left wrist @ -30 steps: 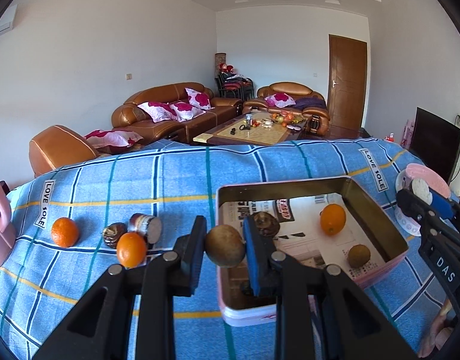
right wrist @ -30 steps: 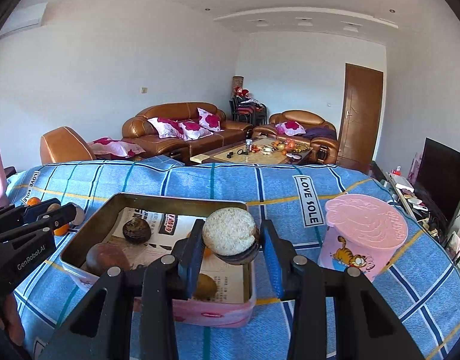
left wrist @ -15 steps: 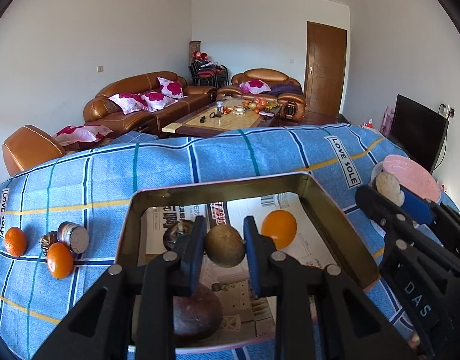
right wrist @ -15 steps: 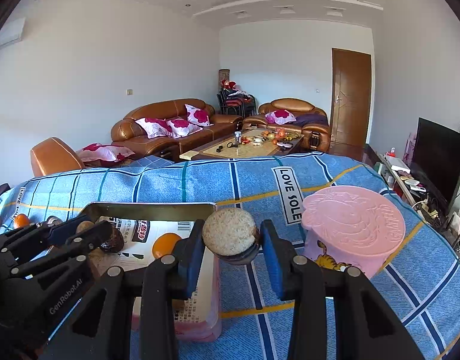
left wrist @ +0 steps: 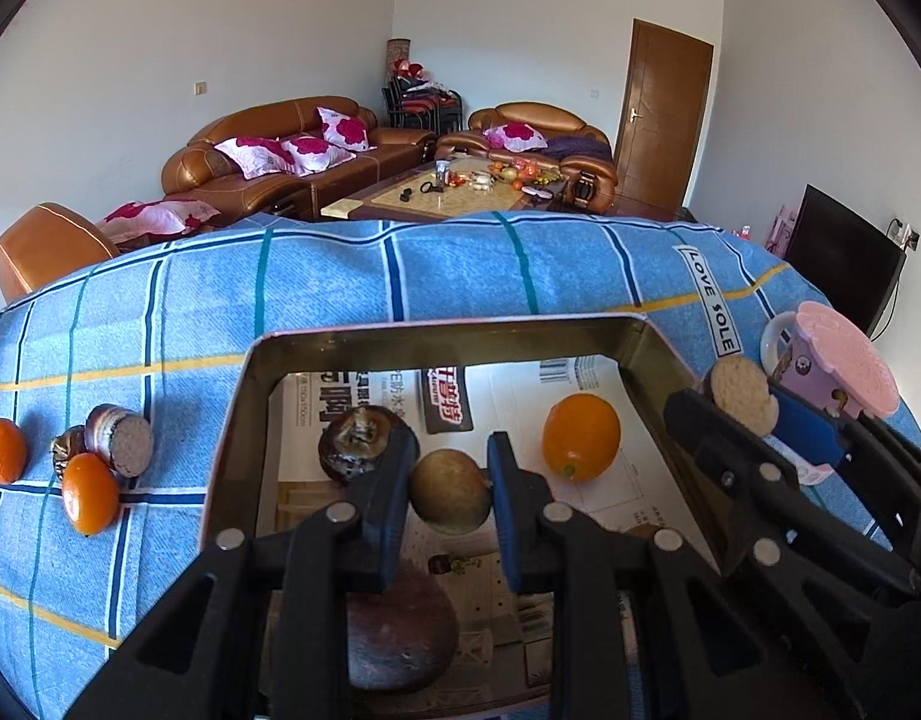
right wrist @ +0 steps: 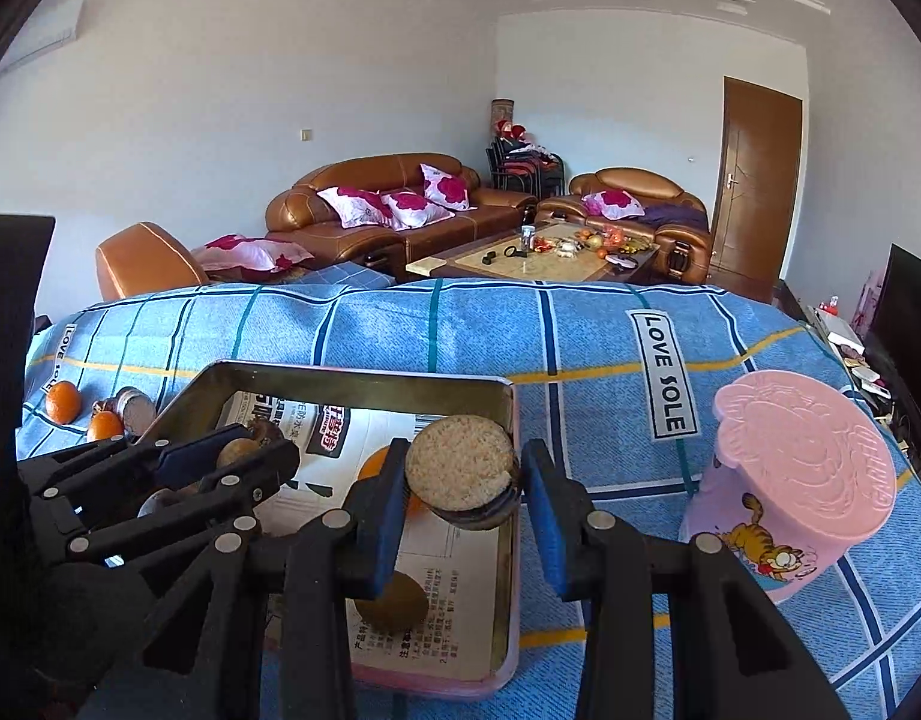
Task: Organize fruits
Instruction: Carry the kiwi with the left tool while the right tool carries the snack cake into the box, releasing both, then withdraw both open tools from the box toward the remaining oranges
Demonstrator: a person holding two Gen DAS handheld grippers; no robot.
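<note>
A tin tray [left wrist: 436,330] lined with newspaper lies on the blue checked cloth. It holds an orange [left wrist: 580,435], a dark fruit [left wrist: 361,444] and a reddish-brown fruit [left wrist: 400,630]. My left gripper [left wrist: 451,495] hangs over the tray's inside, shut on a round brown fruit [left wrist: 451,492]. My right gripper [right wrist: 460,480] is shut on a halved fruit [right wrist: 460,462] with a pale grainy cut face, above the tray's right rim [right wrist: 511,420]. In the right wrist view the left gripper [right wrist: 238,450] shows at the left, and another brown fruit [right wrist: 391,600] lies in the tray.
Left of the tray on the cloth lie two oranges [left wrist: 3,451] [left wrist: 90,493], a halved fruit [left wrist: 121,441] and a dark piece [left wrist: 67,447]. A pink lidded cup [right wrist: 802,480] stands to the tray's right. Sofas and a coffee table fill the room behind.
The left gripper has moved from the tray's near left corner to over its inside and dipped lower. The right gripper swung right, then back over the tray's right rim. Both still hold their fruits.
</note>
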